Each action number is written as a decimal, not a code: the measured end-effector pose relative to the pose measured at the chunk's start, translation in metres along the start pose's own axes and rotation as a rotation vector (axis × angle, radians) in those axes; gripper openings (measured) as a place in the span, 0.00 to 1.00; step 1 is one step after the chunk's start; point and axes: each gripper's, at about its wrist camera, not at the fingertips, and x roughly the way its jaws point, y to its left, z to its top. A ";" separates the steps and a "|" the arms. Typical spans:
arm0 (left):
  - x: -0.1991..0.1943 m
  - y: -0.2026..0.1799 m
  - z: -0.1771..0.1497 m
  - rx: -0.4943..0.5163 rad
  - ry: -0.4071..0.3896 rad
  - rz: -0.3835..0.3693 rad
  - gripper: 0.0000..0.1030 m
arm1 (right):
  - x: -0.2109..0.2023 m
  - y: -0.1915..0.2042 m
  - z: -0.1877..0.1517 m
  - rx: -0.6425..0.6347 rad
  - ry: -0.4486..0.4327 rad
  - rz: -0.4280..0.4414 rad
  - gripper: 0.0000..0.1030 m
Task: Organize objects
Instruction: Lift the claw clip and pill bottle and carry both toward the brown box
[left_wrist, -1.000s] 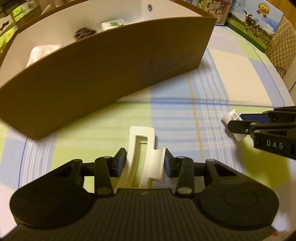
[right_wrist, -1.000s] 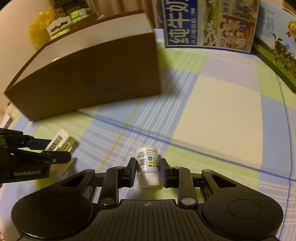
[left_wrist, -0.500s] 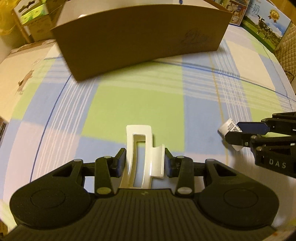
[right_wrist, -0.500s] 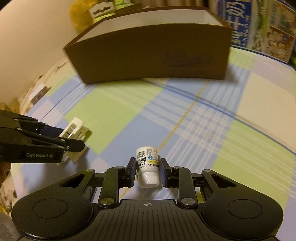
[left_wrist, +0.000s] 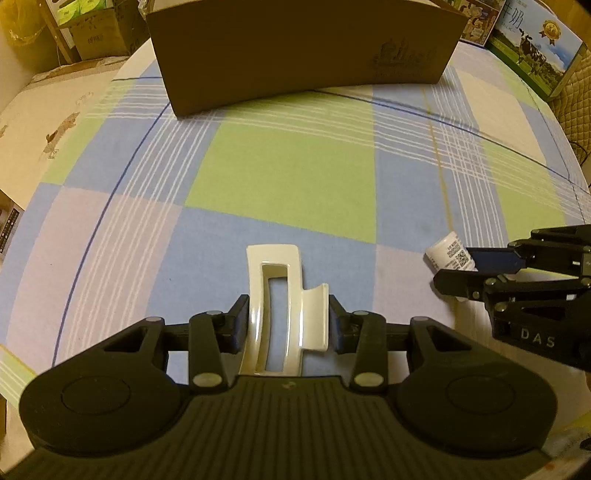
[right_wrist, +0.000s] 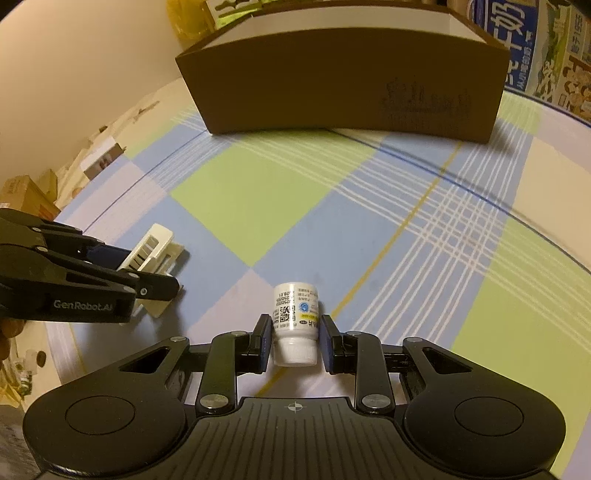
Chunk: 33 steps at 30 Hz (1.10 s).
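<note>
Left hand-held gripper (left_wrist: 286, 321) clamps the white hair clip (left_wrist: 284, 306); right hand-held gripper (right_wrist: 293, 338) grips the small white bottle (right_wrist: 295, 317) by its body, cap toward the camera. Since a second ago both have backed away from the brown box (left_wrist: 303, 48), now well apart across the checked table (left_wrist: 280, 177). Neither item deposited; judgement: the approach must be redone.

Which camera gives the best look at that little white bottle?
The right wrist view: the bottle sits centred between the right gripper's fingers, with its label and cap facing the camera. The left wrist view shows only its end at the right edge, small, the rest hidden behind those fingers.
</note>
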 end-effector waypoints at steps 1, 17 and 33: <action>0.000 -0.001 0.000 0.002 -0.004 0.001 0.36 | 0.000 0.001 -0.001 0.001 -0.001 -0.003 0.24; 0.000 -0.001 0.001 0.020 -0.014 -0.004 0.35 | -0.001 0.007 -0.001 0.004 0.002 -0.025 0.23; -0.014 0.009 0.018 0.025 -0.061 -0.031 0.35 | -0.004 0.006 0.016 0.037 -0.007 -0.026 0.23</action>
